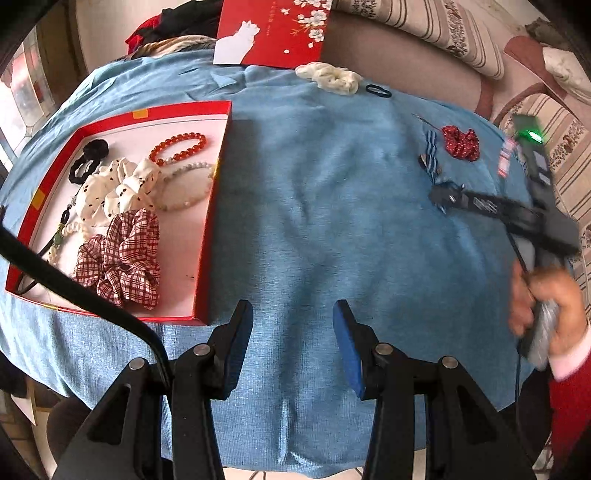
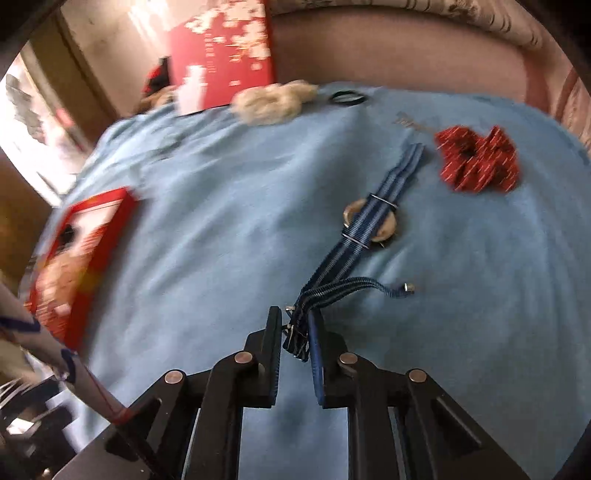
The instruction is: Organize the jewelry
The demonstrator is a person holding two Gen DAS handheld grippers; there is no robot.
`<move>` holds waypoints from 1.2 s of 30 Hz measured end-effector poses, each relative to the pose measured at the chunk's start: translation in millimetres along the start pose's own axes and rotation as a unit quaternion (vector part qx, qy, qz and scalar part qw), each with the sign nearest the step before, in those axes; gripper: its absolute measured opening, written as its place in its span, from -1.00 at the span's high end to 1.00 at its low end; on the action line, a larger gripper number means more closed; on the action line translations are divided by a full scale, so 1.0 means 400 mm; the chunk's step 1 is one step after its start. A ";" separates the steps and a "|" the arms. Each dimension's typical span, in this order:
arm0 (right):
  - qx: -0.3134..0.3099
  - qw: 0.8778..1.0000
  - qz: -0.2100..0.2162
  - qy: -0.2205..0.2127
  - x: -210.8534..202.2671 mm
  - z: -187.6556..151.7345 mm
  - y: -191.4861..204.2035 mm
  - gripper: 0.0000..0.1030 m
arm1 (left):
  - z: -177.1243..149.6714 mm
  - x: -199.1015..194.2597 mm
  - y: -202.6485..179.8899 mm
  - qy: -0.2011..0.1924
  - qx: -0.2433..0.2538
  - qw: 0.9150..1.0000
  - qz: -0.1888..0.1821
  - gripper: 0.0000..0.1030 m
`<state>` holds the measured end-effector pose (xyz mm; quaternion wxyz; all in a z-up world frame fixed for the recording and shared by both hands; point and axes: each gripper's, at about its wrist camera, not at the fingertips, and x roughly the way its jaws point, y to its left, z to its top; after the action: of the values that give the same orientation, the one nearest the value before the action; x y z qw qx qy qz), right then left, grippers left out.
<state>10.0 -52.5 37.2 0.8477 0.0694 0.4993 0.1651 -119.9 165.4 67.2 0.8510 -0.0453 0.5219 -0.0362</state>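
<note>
A red box [image 1: 212, 206] on the blue cloth holds scrunchies, bead bracelets and a necklace; it also shows at the left of the right wrist view [image 2: 99, 236]. My left gripper [image 1: 293, 314] is open and empty above the cloth, right of the box. My right gripper [image 2: 295, 328] is shut on the end of a blue striped watch strap [image 2: 364, 221], whose watch lies face down on the cloth. In the left wrist view the right gripper [image 1: 441, 197] sits at that strap [image 1: 430, 147]. A red scrunchie [image 2: 478, 158] lies beyond it.
A cream scrunchie [image 1: 330, 77], a black hair tie [image 1: 378, 90] and a thin metal pin [image 2: 413, 123] lie at the far edge of the cloth [image 1: 332, 221]. The red box lid [image 1: 273, 31] leans behind them. A sofa stands behind the table.
</note>
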 end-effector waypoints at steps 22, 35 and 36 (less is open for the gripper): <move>0.011 0.998 0.020 -0.051 -0.164 -0.149 -0.050 -0.08 | -0.016 0.014 -0.086 0.013 0.034 0.999 -0.006 0.09; 0.065 0.983 -0.146 -0.094 -0.098 0.127 -0.268 -0.08 | 0.064 0.063 -0.163 0.007 0.045 0.998 -0.053 0.00; 0.075 0.982 -0.147 -0.091 -0.083 0.150 -0.290 -0.09 | 0.081 0.077 -0.178 0.007 0.043 0.997 -0.063 0.00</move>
<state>71.8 -169.9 61.2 0.8972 0.0732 0.4356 -0.0057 -77.9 92.7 62.8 0.8445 -0.0407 0.5220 -0.1124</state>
